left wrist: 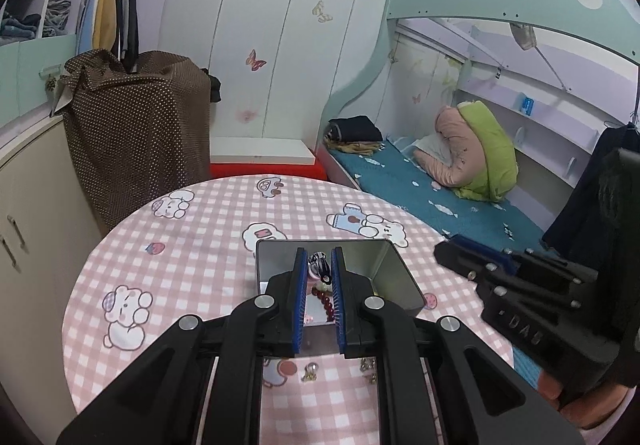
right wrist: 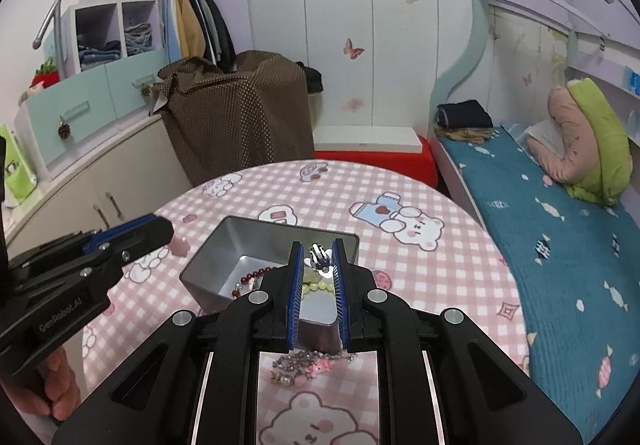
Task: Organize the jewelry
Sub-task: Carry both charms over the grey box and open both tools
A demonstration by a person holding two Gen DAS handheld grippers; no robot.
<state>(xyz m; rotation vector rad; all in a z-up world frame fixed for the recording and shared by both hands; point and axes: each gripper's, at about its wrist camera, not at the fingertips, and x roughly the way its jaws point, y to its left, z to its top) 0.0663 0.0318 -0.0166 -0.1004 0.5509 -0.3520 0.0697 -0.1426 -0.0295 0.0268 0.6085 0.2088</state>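
Observation:
An open silver tin (left wrist: 394, 265) stands on the pink checked tablecloth. My left gripper (left wrist: 319, 257) hovers over it, shut on a small silver and black trinket (left wrist: 320, 268). Below its pads lies a red bead bracelet (left wrist: 325, 301) inside the tin. My right gripper (right wrist: 317, 249) hangs above the same tin (right wrist: 208, 265), shut on a striped silver and black trinket (right wrist: 320, 257). A dark red bracelet (right wrist: 254, 273) and a pale yellow bead bracelet (right wrist: 316, 287) rest on the tin floor. A small heap of loose jewelry (right wrist: 300, 365) lies on the cloth in front of the tin.
The round table (right wrist: 400, 181) is ringed by a bed (right wrist: 560, 245) on the right, a brown dotted cover (right wrist: 236, 117) behind and beige cupboards (right wrist: 100, 181) on the left. A few small studs (left wrist: 310, 371) lie near the table's front. A hand holds each gripper.

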